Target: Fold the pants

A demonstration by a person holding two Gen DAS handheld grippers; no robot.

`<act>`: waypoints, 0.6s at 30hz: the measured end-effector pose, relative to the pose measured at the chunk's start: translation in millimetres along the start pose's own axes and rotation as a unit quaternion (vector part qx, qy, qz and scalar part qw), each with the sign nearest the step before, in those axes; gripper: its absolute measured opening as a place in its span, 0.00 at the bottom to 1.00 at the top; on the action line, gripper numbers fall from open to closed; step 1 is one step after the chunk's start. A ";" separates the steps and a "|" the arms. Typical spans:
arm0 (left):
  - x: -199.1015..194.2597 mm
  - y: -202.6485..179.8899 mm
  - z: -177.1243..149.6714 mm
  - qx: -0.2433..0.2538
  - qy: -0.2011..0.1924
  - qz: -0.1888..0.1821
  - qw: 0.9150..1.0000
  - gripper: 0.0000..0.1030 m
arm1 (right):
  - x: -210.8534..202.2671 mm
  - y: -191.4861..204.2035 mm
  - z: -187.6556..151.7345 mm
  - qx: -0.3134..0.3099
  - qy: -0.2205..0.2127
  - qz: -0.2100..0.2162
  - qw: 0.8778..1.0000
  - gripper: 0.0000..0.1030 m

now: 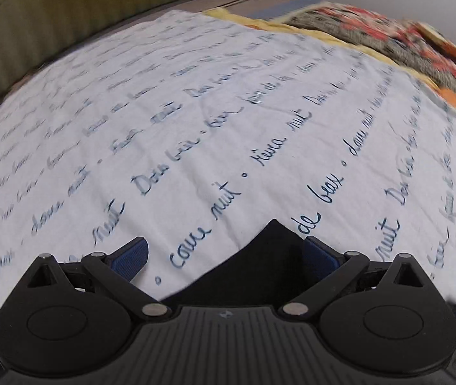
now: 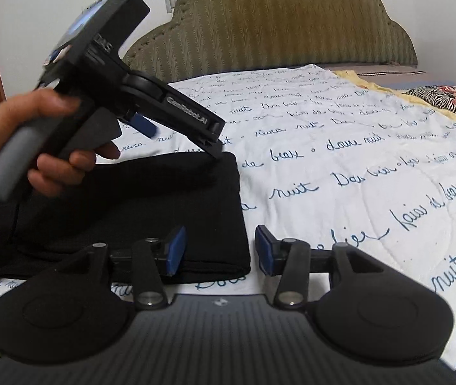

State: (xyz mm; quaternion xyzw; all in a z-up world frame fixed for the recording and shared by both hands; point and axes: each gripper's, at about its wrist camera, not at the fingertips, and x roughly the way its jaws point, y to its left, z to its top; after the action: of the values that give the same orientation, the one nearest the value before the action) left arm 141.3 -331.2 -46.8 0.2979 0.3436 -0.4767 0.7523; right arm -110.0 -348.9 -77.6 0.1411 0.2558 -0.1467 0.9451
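Right wrist view: folded black pants (image 2: pixel 125 211) lie on the bed's near-left part; right claw (image 2: pixel 216 250) spread astride their corner, left claw (image 2: pixel 183 141) spread above. Snagging could undo the fold.

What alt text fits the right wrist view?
Folded black pants lie on a white quilt with blue handwriting; the right hand-held gripper is open over their near corner, the left hand-held gripper above their far edge.
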 end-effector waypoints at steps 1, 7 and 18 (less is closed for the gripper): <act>3.0 -1.4 -0.6 0.022 -0.003 0.006 1.000 1.00 | 0.3 -0.1 -0.8 0.000 0.000 0.000 1.000 0.47; 5.1 -12.7 -8.3 0.072 -0.029 0.008 0.997 0.79 | 2.2 1.2 -5.2 -0.004 0.004 0.003 1.000 0.53; 10.6 -15.8 -1.1 0.038 -0.034 -0.005 0.999 0.01 | 4.3 5.7 -8.6 -0.013 0.006 -0.003 1.000 0.59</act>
State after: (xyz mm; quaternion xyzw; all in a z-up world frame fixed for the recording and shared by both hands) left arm 129.7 -341.6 -57.8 0.3079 0.3009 -0.5028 0.7496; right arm -108.3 -341.6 -85.9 0.1292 0.2638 -0.1457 0.9447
